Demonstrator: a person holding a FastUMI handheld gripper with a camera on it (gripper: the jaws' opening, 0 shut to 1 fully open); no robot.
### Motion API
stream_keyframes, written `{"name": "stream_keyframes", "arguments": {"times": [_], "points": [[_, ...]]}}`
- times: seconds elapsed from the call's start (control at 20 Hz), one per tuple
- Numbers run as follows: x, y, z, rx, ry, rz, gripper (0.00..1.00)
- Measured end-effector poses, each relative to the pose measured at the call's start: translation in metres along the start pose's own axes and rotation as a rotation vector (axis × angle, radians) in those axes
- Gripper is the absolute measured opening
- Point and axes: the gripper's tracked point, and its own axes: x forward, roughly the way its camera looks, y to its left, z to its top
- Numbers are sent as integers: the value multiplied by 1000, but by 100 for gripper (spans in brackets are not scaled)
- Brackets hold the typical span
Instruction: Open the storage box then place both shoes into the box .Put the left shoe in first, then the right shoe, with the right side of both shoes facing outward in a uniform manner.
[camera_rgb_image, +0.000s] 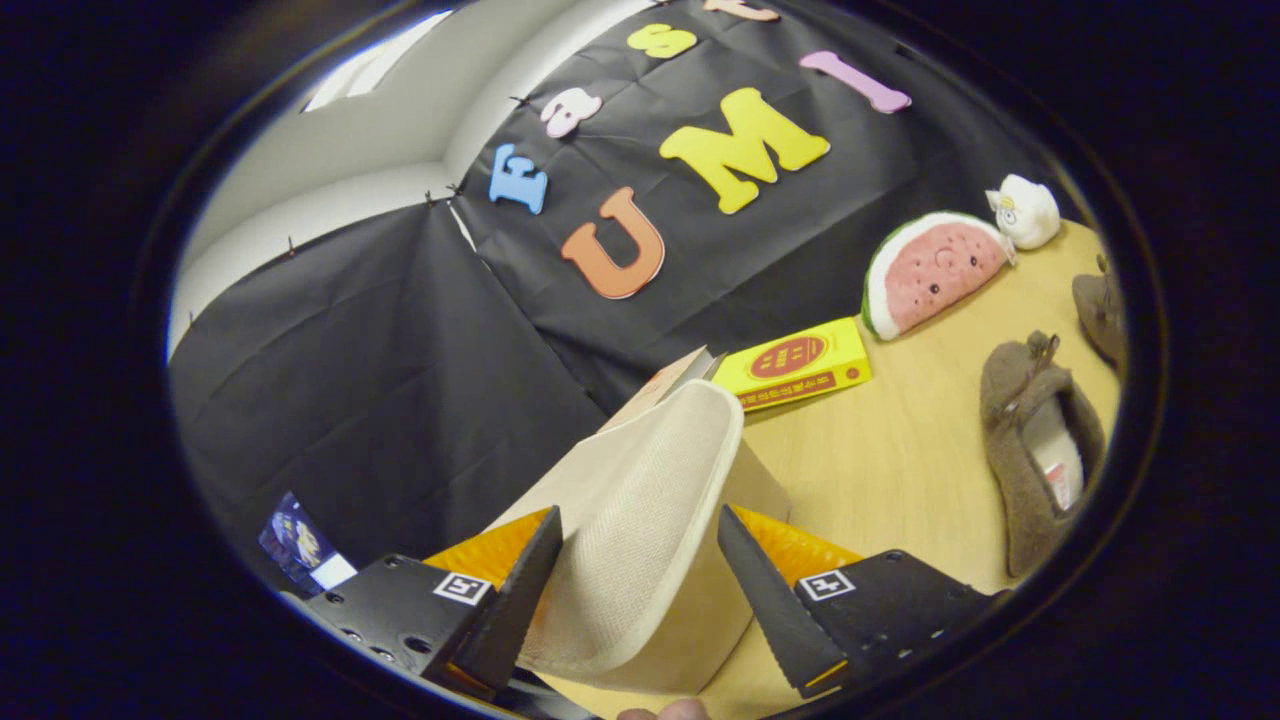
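the tool has its two fingers spread apart with the pale fabric lid of the storage box between them; the lid curls up and forward from the fingers toward 12 o'clock, its woven underside facing the camera. the fingers stand on either side of the lid, and whether both actually press on it cannot be told, since the contact is hidden by the fabric's bulge. below the lid a beige wall of the storage box shows, just beside the right finger at about 1 o'clock from it. an orange surface lies under both fingers

on the wooden desk, beyond the box at 1 o'clock, a yellow book lies flat near the booth's black cloth wall. farther off at 1 to 2 o'clock a watermelon-slice plush leans against the wall, with a small white plush just beside it

a brown fuzzy shoe lies on the desk at 3 o'clock from the lid, well apart from the box, its opening turned up and a pale insole showing. a second brown shoe sits beyond it at 2 o'clock, partly cut off. both shoes are outside the box. a small dark card lies at 9 o'clock, near the left finger, against the cloth
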Motion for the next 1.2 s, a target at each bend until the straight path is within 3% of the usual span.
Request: {"name": "stream_keyframes", "arguments": {"times": [0.25,0.5,0.55,0.65,0.8,1.2], "points": [[1,6,-5,156,63,55,95],[-19,4,43,176,-71,36,41],[-20,15,45,163,-53,64,31],[-19,23,47,137,-21,40,7],[-18,50,67,83,-27,50,0],[-6,139,106,-119,12,21,0]]}}
